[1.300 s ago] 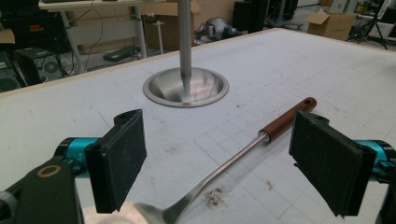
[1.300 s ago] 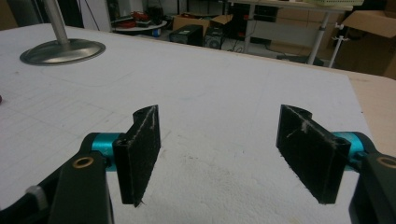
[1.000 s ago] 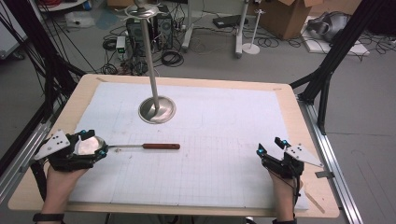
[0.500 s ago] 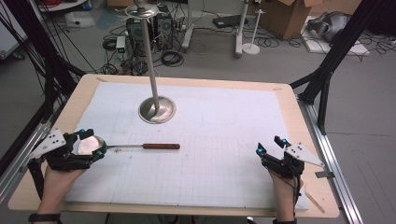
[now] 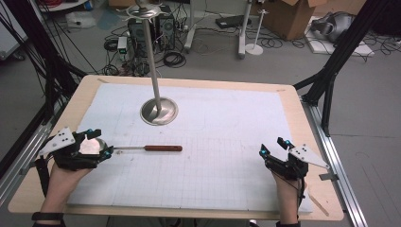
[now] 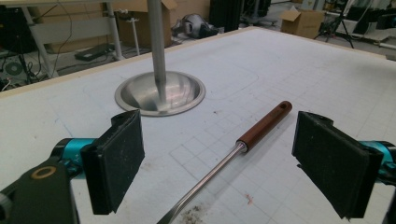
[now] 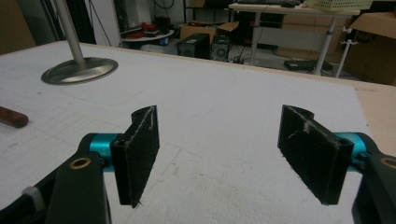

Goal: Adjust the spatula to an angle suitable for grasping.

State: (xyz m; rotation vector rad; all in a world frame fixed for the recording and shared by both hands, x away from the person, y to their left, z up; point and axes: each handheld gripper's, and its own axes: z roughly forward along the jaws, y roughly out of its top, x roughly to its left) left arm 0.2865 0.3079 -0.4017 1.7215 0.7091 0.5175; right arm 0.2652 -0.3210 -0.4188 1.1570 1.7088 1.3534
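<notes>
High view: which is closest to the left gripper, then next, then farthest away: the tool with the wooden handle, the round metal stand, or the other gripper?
1. Tool with the wooden handle, right beside the left gripper.
2. Round metal stand, farther back, middle of the table.
3. Right gripper, across at the right edge.

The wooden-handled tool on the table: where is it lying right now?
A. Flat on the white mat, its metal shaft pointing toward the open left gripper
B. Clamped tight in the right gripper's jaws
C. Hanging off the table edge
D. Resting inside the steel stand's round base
A: the tool lies flat on the mat, its shaft running between the left gripper's open jaws, untouched.
</notes>
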